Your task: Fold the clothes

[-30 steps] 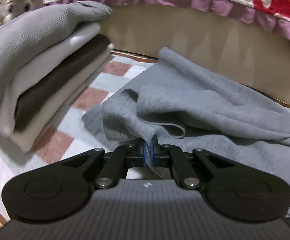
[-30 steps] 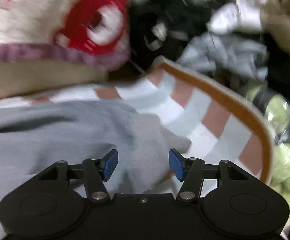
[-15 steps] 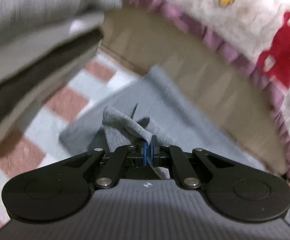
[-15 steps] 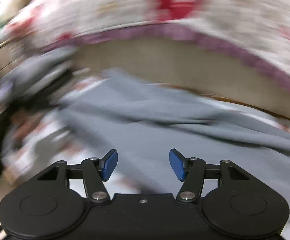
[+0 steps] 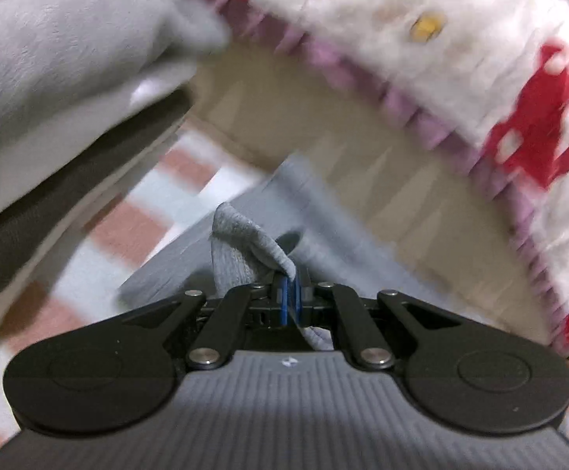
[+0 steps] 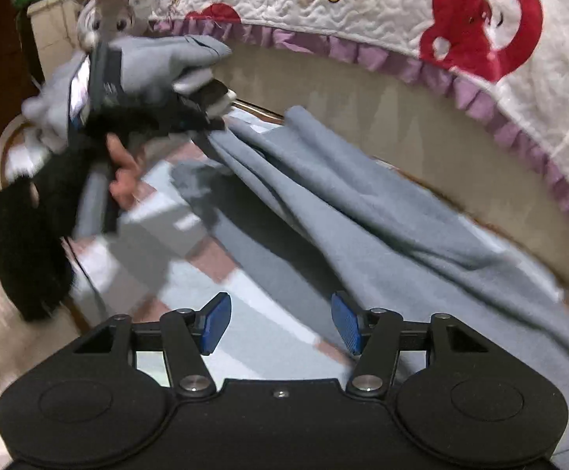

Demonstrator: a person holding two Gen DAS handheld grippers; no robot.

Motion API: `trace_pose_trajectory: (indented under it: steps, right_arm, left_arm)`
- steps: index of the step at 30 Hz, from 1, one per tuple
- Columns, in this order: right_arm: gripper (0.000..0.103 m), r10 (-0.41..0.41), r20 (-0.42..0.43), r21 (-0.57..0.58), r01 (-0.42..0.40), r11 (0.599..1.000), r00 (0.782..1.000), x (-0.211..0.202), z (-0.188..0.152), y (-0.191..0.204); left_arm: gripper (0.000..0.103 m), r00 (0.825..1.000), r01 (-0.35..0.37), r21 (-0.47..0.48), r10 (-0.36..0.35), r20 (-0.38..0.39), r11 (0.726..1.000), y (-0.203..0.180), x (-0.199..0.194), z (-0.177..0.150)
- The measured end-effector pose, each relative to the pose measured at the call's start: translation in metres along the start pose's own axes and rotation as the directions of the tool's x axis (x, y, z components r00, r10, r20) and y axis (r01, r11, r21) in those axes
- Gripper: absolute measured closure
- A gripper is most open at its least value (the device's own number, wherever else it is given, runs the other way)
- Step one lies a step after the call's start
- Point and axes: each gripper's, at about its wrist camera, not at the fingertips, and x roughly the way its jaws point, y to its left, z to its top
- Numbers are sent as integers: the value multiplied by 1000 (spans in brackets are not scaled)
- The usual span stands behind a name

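The left tongs [image 5: 289, 288] are pinching a corner of the grey-blue garment [image 6: 362, 211]. The blue pads are pressed together on the cloth. A little fold of cloth is sticking up over the pads. Holding a corner this way is letting the person lift that end and pull it flat or fold it over, I think.

The right tongs [image 6: 280, 323] are standing apart with nothing between the pads. They are hovering just above the near edge of the garment, maybe getting ready to grab another part of it.

The garment is lying stretched in long wrinkles across the checked mat [image 6: 253, 337], along the mat's far edge. One end is lifting up toward the left tongs, so it is hanging off the mat there.

A stack of folded clothes [image 5: 57, 125] is sitting at the mat's far left corner, likely out of the way. A quilt with red pictures [image 6: 401, 11] is hanging over the beige wall behind the mat.
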Motion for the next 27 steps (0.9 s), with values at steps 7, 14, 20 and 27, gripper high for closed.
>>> trace_pose_trajectory:
  steps: [7,14,20,27]
  right_arm:
    - [51,-35,106,324,-2,946,994,42,-17,-27]
    - [49,-32,-85,130,43,991,996,88,34,-59]
    - [48,-43,-229,-291,-26,956,972,144,58,-89]
    - [49,-59,19,-327,62,943,998,150,6,-153]
  left_arm:
    - [98,988,-138,-123,127,-92,983,43,-7,8]
    - [98,986,-141,-64,146,77,988,46,-30,20]
    - [66,985,108,34,-102,-139,994,3,25,1]
    - [50,983,56,11,-53,-178,998,-4,68,-2]
